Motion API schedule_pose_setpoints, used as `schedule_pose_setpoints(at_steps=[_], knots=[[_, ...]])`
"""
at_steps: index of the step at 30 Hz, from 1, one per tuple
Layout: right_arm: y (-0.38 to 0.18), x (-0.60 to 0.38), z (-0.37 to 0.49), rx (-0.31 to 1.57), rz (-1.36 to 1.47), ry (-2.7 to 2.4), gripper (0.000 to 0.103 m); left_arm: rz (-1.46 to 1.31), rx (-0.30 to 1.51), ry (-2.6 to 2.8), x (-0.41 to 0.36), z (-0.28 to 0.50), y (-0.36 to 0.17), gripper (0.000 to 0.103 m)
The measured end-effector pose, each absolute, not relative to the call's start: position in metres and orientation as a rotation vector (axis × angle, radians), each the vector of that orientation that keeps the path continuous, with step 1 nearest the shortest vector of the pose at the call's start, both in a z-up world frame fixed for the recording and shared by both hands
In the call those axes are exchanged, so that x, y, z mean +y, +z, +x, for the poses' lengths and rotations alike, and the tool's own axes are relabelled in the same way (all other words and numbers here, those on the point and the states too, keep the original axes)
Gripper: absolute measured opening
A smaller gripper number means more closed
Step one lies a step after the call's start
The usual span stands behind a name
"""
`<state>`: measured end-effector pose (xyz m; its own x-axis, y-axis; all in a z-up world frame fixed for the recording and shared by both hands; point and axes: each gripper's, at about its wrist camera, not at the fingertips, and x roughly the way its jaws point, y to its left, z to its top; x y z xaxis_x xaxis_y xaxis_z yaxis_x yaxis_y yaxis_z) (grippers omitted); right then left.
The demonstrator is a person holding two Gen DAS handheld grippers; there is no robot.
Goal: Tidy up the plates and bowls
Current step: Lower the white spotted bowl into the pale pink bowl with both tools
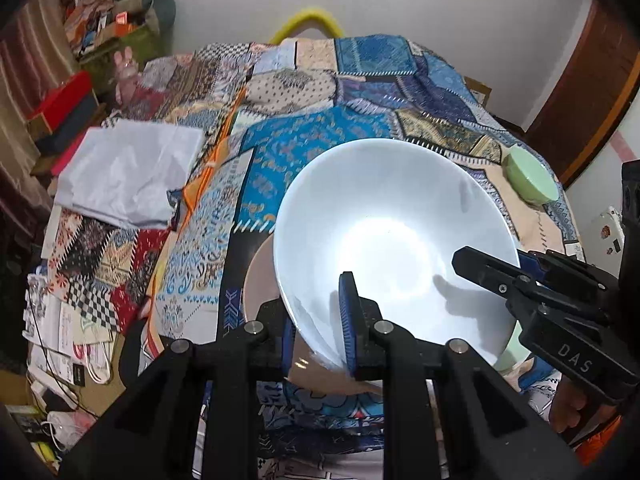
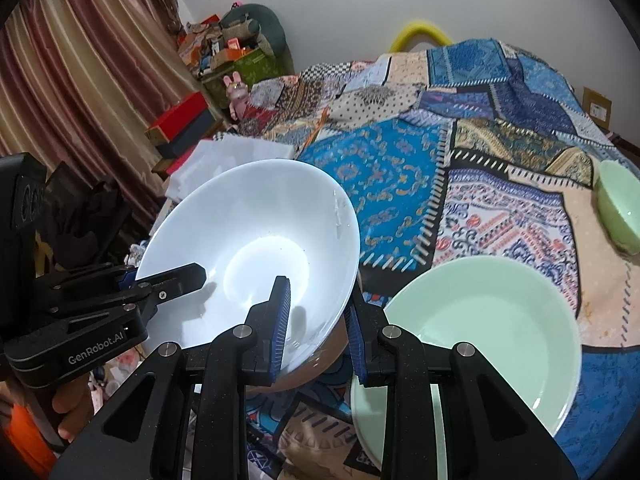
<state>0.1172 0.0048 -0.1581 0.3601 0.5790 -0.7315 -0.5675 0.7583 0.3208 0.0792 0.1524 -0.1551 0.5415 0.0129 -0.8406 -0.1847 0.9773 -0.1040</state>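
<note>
White bowl (image 1: 394, 240) empty, tilted, held off the patchwork cloth (image 1: 304, 148) above a beige dish (image 1: 256, 280). Green plate (image 2: 488, 344) empty, flat on the cloth just right of the bowl. Small green bowl (image 2: 620, 204) far right, contents can't tell. Left gripper (image 1: 320, 324) clamped on the white bowl's near rim, one finger inside, one outside. Right gripper (image 2: 318, 328) likewise pinching the bowl's rim. Writing: "DAS" on right gripper body, "GenRobot.AI" on left gripper body.
</note>
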Motion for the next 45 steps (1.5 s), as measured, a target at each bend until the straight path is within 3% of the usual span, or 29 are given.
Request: schedule_pose_setpoints(at_steps=[26,45], knots=[[-0.198,0.028,0.120,1.089,-0.032,0.749,0.024,-0.246,1.096,0.127,0.171,0.080,-0.213,0.019],[-0.184,0.019,0.121,1.039,-0.077,0.722,0.027,-0.246,1.132,0.135,0.174,0.087,-0.218,0.019]])
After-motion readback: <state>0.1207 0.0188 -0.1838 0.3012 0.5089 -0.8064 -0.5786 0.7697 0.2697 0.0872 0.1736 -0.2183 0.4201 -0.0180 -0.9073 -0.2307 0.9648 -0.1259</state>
